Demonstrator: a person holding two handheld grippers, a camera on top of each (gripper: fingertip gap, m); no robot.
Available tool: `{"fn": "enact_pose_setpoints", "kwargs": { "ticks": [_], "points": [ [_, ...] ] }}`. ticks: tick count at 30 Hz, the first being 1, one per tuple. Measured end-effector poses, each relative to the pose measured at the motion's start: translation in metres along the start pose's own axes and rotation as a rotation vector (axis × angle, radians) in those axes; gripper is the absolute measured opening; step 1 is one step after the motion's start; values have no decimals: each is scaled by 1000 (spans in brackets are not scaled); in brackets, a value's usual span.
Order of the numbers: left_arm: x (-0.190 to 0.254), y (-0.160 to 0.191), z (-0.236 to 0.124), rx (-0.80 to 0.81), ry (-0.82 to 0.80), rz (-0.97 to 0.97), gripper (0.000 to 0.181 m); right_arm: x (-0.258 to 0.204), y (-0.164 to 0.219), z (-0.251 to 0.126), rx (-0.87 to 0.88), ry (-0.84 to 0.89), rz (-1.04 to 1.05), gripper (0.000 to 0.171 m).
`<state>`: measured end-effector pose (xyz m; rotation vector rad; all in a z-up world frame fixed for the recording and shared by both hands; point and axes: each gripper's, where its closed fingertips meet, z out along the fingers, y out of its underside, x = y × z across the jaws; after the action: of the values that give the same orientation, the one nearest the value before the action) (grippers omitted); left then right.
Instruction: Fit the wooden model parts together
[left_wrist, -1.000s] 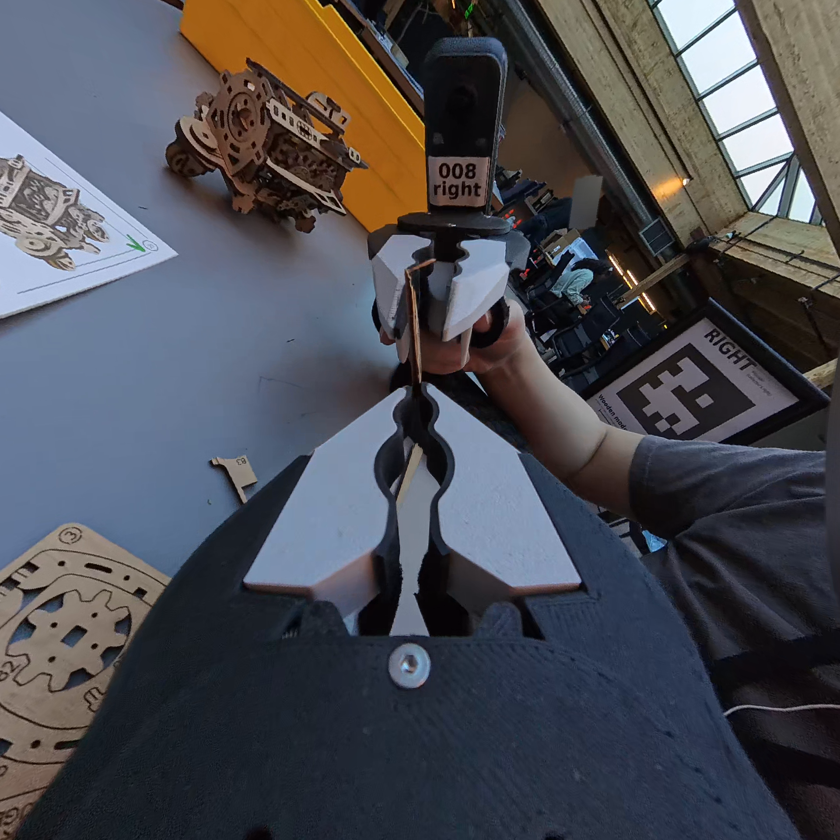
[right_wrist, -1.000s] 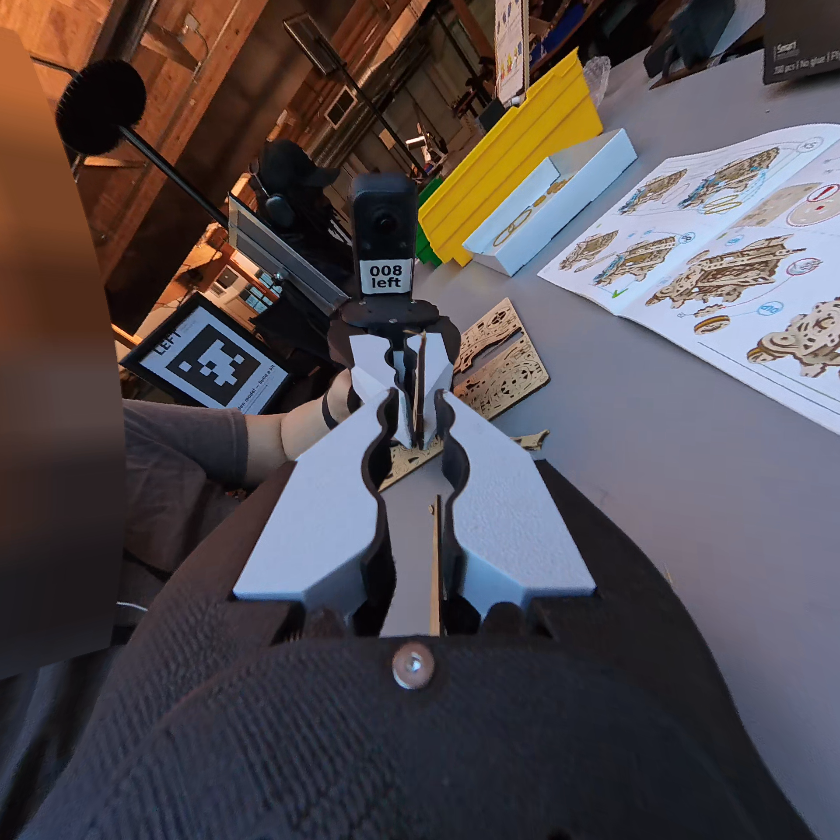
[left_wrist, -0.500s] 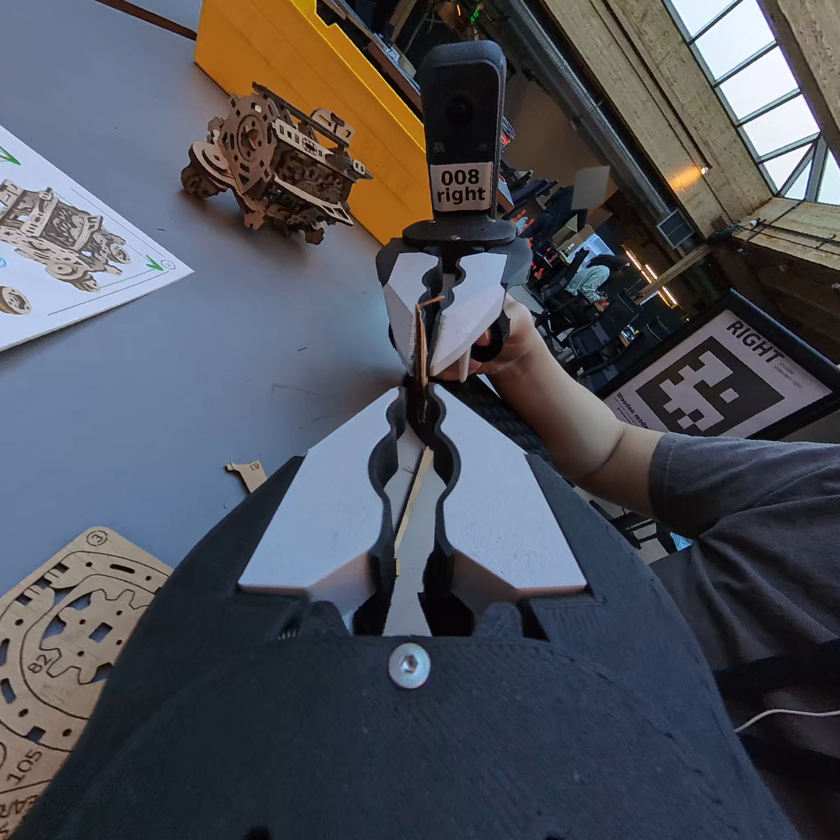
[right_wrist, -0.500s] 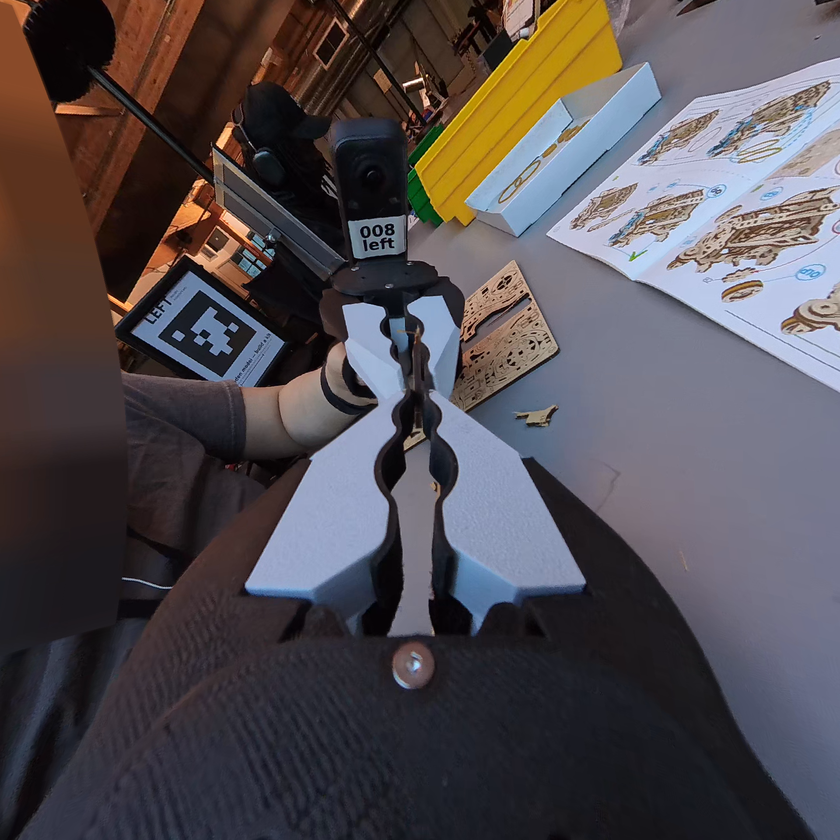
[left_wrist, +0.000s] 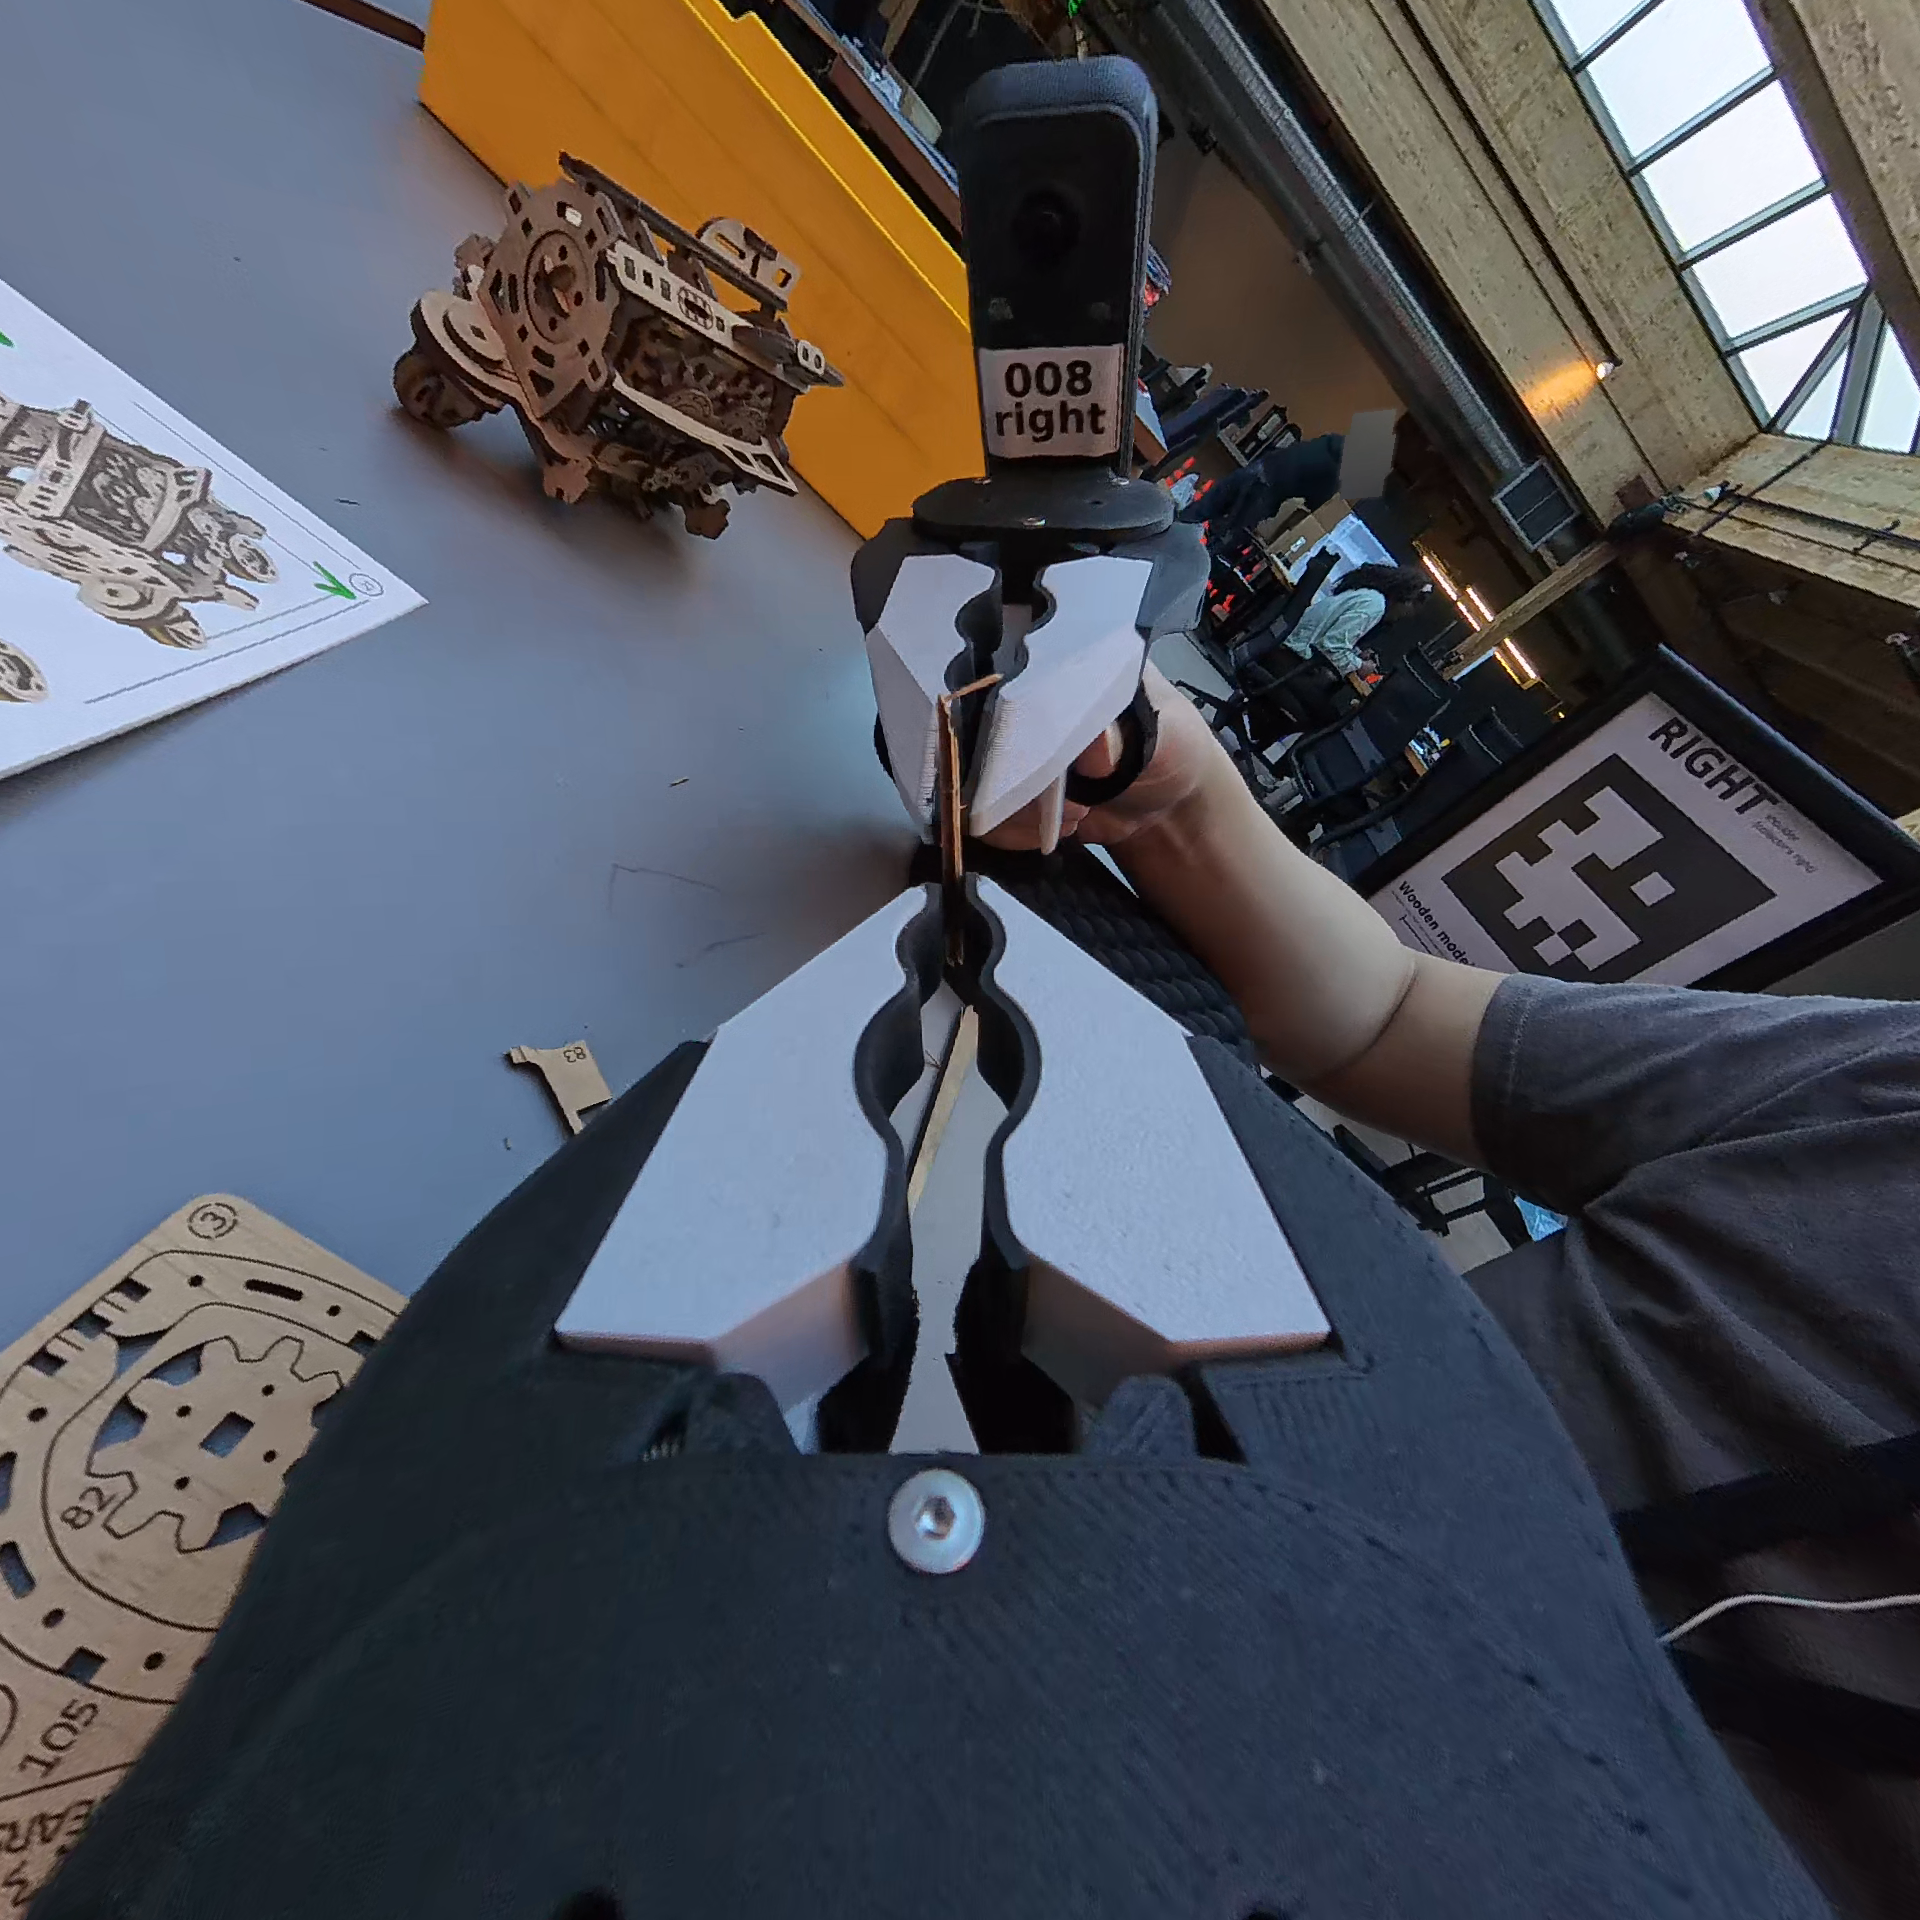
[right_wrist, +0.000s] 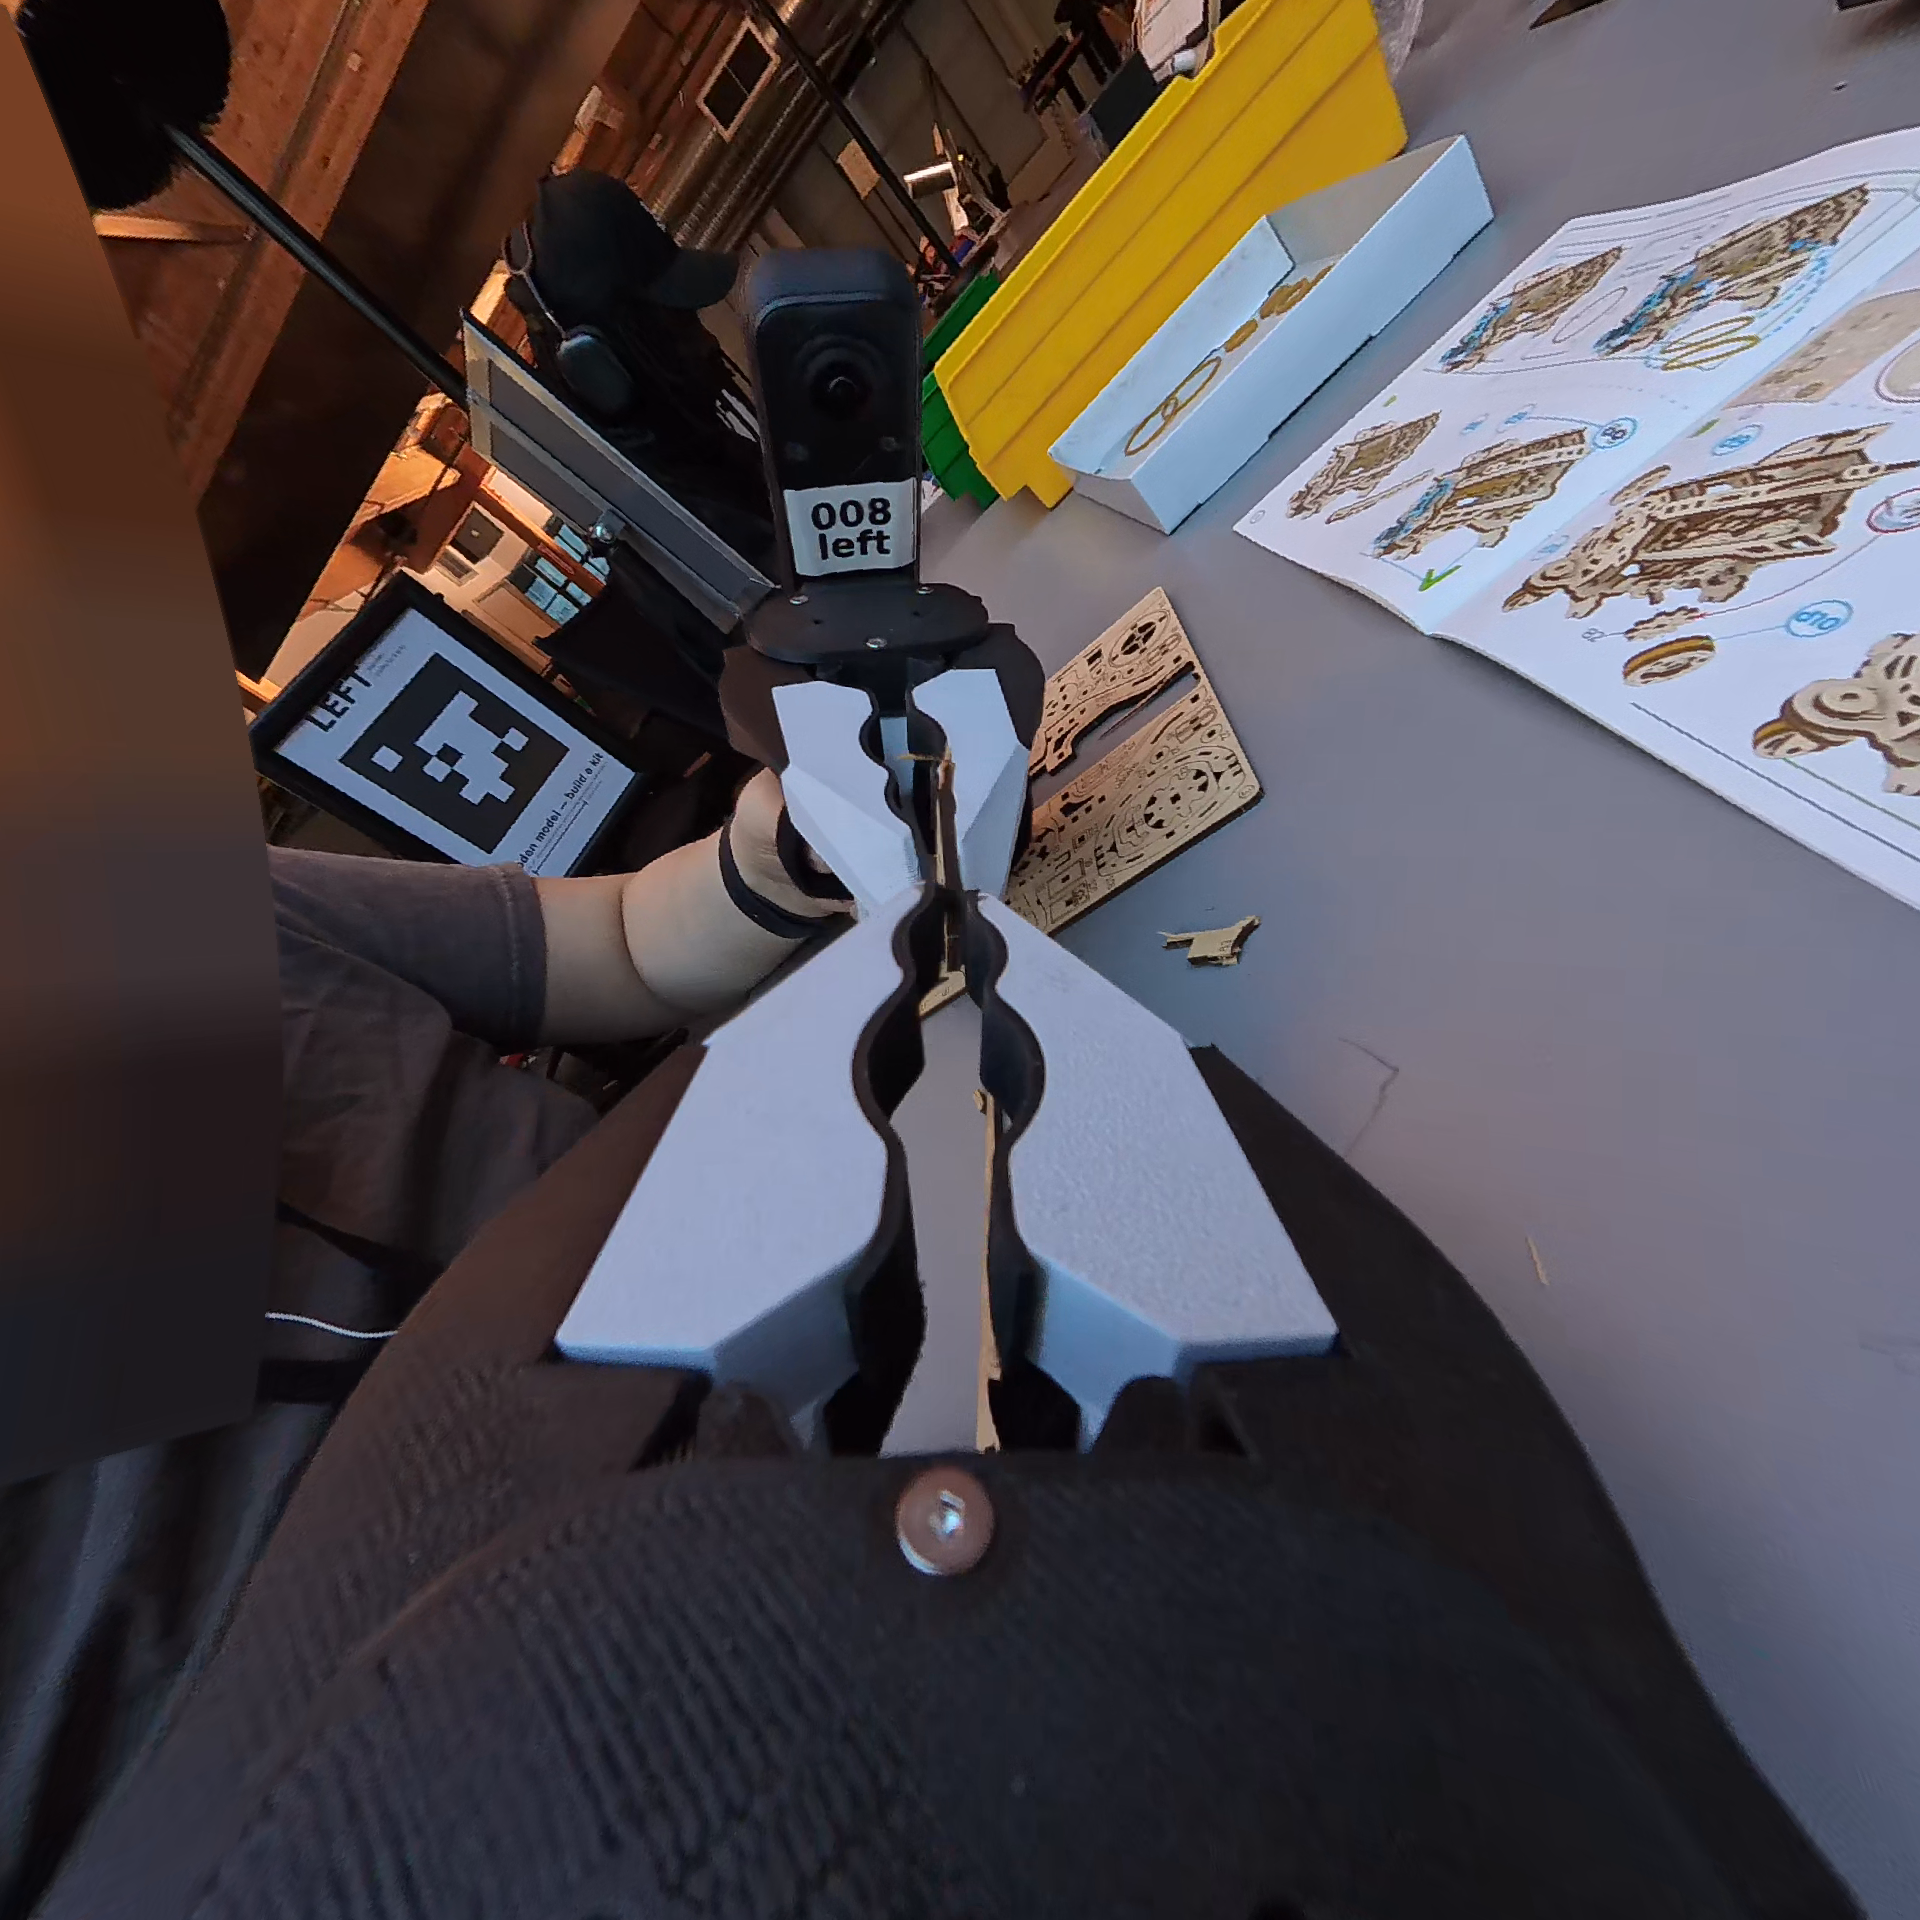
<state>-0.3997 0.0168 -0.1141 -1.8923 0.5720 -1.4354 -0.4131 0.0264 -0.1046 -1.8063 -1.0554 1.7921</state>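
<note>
Overhead in the left wrist view we see skylights and concrete beams above a dark grey table (left_wrist: 312, 883), where a yellow bin (left_wrist: 727, 208) stands behind a half-built wooden model (left_wrist: 613, 384), an instruction sheet (left_wrist: 125, 582) lies at the left edge, a punched plywood sheet (left_wrist: 135, 1455) sits at lower left and a small loose offcut (left_wrist: 566, 1081) lies near it; a framed marker board (left_wrist: 1621, 873) leans at the right. Our left gripper (left_wrist: 951, 925) has its white fingers (left_wrist: 769, 1174) drawn together at the tips on a thin wooden piece (left_wrist: 940, 1122) seen edge-on, and facing it tip to tip, the right gripper (left_wrist: 951, 810) is clamped on a second thin wooden strip (left_wrist: 951, 790) that reaches into our tips. Turning to the right wrist view, the same table (right_wrist: 1455, 1091) carries the instruction sheet (right_wrist: 1662, 499), a white tray (right_wrist: 1278, 343), the yellow bin (right_wrist: 1164, 270), plywood sheets (right_wrist: 1132, 769) and the offcut (right_wrist: 1210, 940), with a dim wooden-walled room behind. Our right gripper (right_wrist: 948, 925) is closed on its strip (right_wrist: 987, 1247), and the left gripper (right_wrist: 940, 883) opposite pinches its piece (right_wrist: 943, 810); both pieces meet between the tips, though we cannot tell whether they interlock
</note>
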Motion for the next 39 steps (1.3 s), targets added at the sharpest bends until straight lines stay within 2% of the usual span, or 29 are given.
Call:
{"fn": "enact_pose_setpoints", "kwargs": {
  "ticks": [7,9,23,33,39],
  "points": [
    [0,1,1,-4,-3,0,0,1,4,3,-28,11,-2,5],
    [-1,1,1,-2,-11,4,0,1,3,3,-25,20,-16,0],
    [-3,1,1,0,-11,-3,0,1,0,1,0,5,0,5],
    [-3,1,1,0,-19,5,0,3,2,1,-13,30,-8,0],
    [-4,-1,-1,-1,-49,69,1,3,2,1,-17,42,-29,0]
  ]
}}
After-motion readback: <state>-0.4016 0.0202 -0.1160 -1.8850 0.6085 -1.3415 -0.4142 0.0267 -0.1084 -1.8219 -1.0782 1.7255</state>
